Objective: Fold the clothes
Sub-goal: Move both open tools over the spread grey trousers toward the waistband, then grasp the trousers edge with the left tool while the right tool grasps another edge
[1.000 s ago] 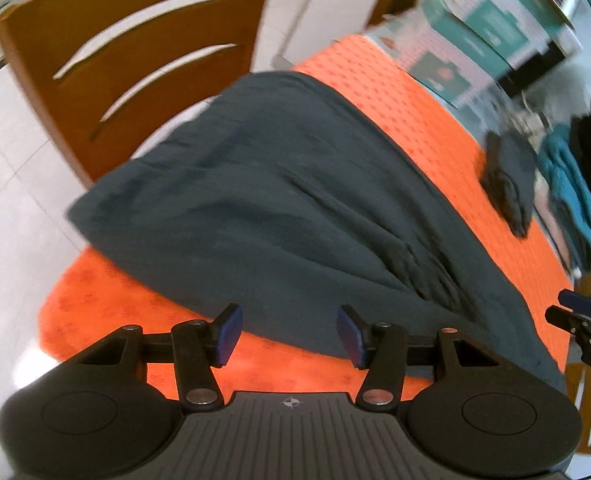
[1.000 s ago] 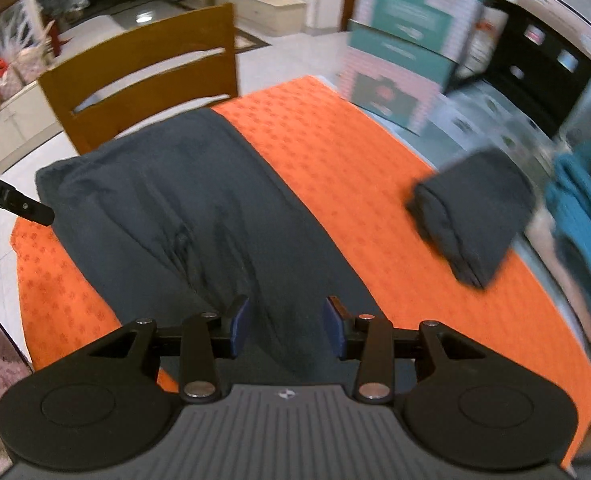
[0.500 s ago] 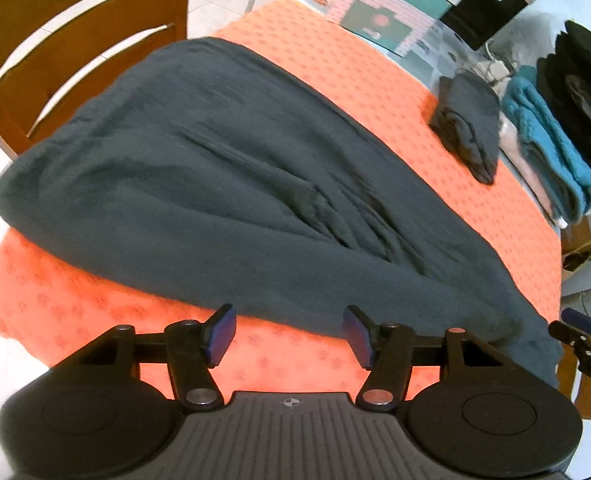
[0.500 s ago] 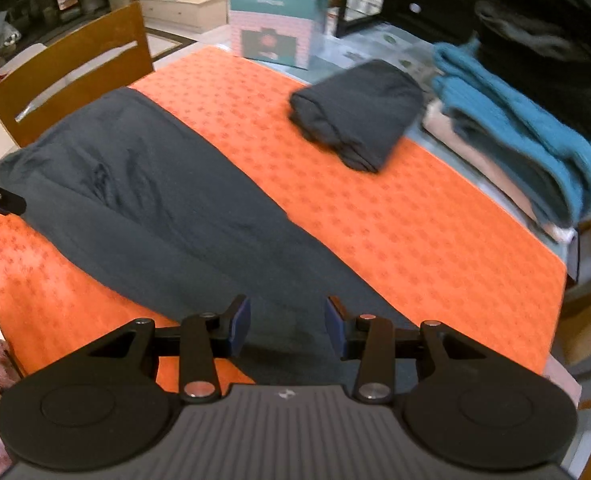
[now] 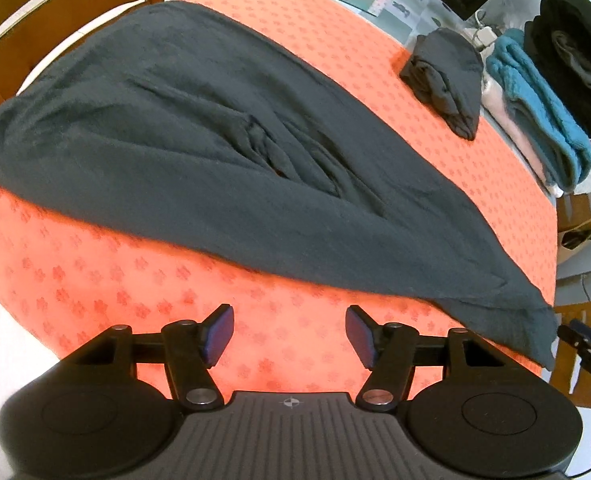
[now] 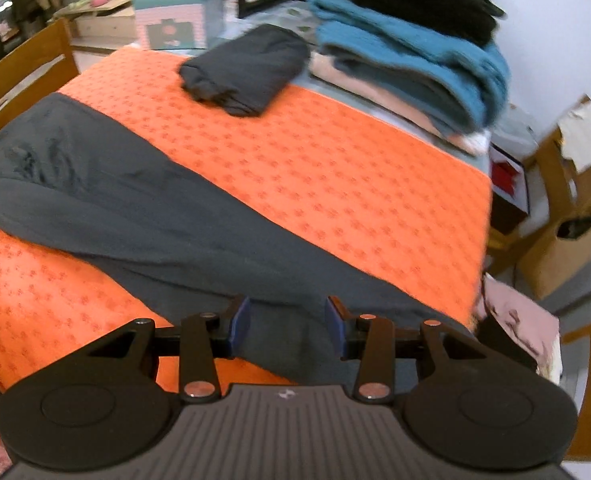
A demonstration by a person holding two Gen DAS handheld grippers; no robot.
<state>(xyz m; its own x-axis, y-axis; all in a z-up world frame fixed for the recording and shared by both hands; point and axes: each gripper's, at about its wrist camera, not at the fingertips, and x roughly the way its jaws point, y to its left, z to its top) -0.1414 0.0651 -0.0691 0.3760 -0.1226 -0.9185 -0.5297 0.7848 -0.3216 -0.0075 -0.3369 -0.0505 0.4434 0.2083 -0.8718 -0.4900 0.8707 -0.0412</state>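
From the left wrist camera we see the long dark grey garment (image 5: 223, 152) laid flat across the bench, which is covered with an orange patterned cloth (image 5: 127, 280). Its long axis runs diagonally, from the wide end near the brown wooden chair (image 5: 55, 12) at upper left to the narrow end tapering off the near right corner of the bench. A bunch of creases sits around the middle of the garment. The left gripper (image 5: 289, 334) hangs over bare orange cloth just short of the garment's near edge, its blue-padded fingers spread apart and holding nothing.

The right wrist camera shows what the left one does not: the narrow end of the garment (image 6: 199, 240) passes right under the right gripper (image 6: 287, 326), whose fingers also stand apart with dark cloth showing in the gap between them (we cannot tell whether the pads touch the fabric). This view also takes in a cardboard box (image 6: 575, 216) beside the bench on the right.

Both views show a small folded dark grey garment (image 5: 445, 76) on the far side of the orange cloth, well apart from the long one, and just beyond it a stack of folded teal, pink and black clothes (image 5: 535, 92).
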